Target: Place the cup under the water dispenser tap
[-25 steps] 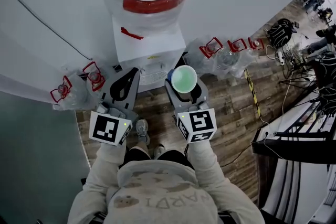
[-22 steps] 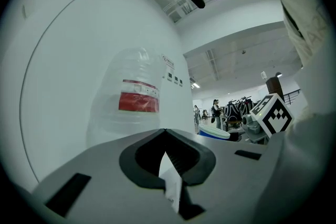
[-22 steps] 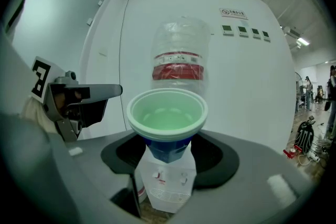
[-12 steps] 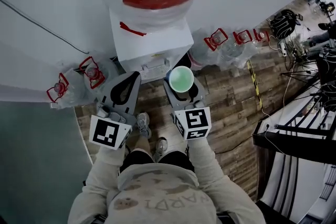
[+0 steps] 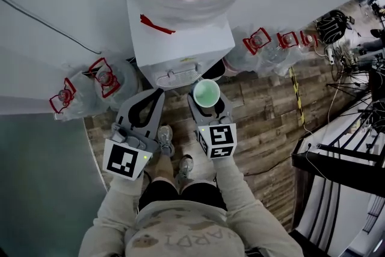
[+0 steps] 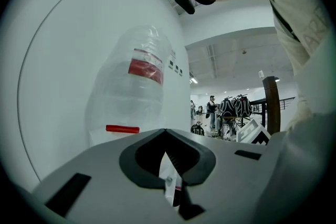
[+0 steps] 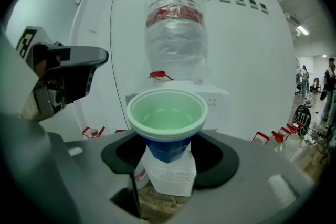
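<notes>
A cup with a pale green inside and blue wall stands upright in my right gripper, whose jaws are shut on its lower part. It hangs just in front of the white water dispenser, close to the recess and white drip tray below it. A big clear bottle with a red label tops the dispenser. My left gripper is beside it on the left, level, shut and with nothing in it. The tap itself is hidden.
Spare water bottles with red handles stand on the wooden floor left and right of the dispenser, against the white wall. A black railing and cables lie far right. The person's shoes are below the grippers.
Both grippers have sunk, and the cup has come closer to the dispenser's front. The cup stays in the right gripper; the left gripper stays shut.
</notes>
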The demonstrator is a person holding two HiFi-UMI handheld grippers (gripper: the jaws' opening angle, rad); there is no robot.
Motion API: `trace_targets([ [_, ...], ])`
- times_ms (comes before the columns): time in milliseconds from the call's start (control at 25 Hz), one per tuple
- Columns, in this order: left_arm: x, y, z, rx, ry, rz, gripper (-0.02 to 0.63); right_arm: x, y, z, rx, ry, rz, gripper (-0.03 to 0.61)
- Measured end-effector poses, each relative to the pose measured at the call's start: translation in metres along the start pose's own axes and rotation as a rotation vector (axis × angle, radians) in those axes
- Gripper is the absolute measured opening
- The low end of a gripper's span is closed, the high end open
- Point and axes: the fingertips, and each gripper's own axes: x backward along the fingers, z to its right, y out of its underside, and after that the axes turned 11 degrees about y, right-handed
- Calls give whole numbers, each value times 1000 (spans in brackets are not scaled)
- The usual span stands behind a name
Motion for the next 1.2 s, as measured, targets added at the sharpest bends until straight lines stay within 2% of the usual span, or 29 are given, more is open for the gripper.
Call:
trace_targets([
  [880, -10, 130, -11, 41, 28, -75, 5, -103, 160, 2, 5, 5, -82, 278],
  [1200, -19, 162, -6, 4, 84, -105, 5, -143, 203, 15, 6, 43, -92, 278],
])
